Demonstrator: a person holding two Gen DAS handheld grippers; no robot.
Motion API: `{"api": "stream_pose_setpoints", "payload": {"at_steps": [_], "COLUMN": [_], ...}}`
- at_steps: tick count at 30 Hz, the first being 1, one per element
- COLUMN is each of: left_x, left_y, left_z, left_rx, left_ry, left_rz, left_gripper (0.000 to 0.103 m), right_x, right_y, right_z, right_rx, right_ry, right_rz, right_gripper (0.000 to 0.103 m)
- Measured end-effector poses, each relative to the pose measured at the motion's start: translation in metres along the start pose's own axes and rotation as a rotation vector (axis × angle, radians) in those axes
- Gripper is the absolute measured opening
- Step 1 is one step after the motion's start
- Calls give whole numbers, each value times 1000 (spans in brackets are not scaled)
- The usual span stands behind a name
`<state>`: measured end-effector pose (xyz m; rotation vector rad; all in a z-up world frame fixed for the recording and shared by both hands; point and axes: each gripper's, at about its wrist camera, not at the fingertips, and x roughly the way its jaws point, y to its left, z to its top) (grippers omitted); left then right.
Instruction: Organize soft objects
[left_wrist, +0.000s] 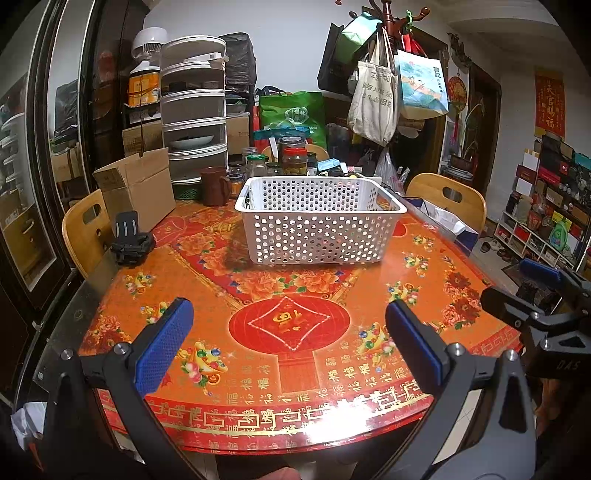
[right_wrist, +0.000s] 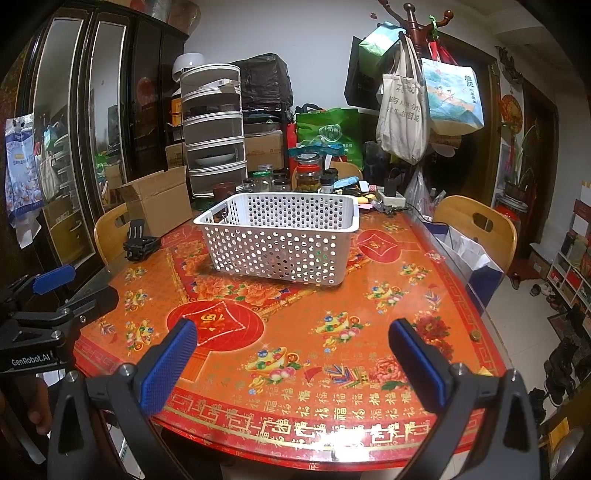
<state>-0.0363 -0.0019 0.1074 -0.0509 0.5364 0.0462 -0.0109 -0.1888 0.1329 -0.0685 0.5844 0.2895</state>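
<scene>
A white perforated plastic basket (left_wrist: 320, 218) (right_wrist: 280, 236) stands on the round table with a red and orange patterned cover (left_wrist: 288, 332) (right_wrist: 314, 332), toward its far side. Its inside is mostly hidden; some colour shows through the holes. My left gripper (left_wrist: 288, 338) hovers open over the table's near edge, blue pads wide apart, nothing between them. My right gripper (right_wrist: 291, 356) is likewise open above the near edge. In the left wrist view the right gripper's blue pad (left_wrist: 539, 269) shows at the right edge; the left gripper's pad (right_wrist: 53, 278) shows at the left of the right wrist view.
A black clamp-like device (left_wrist: 131, 242) (right_wrist: 140, 242) lies at the table's left side by an open cardboard box (left_wrist: 138, 190). Jars (left_wrist: 293, 155) and a brown mug (left_wrist: 214, 186) crowd the far edge. Wooden chairs (left_wrist: 448, 201) (left_wrist: 85, 229) flank the table. Bags hang on a coat stand (left_wrist: 384, 74).
</scene>
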Motion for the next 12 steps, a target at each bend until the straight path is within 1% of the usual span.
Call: {"api": "stream_pose_setpoints", "payload": {"at_steps": [12], "left_x": [-1], "left_y": [-5], "left_z": [-10], "left_rx": [10], "left_ry": [0], "left_rz": [-21], "left_gripper": [103], "right_x": [0], "right_y": [0], "right_z": [-1], "right_rx": [2], "right_ry": [5], "right_rz": [2], "right_gripper": [103]}}
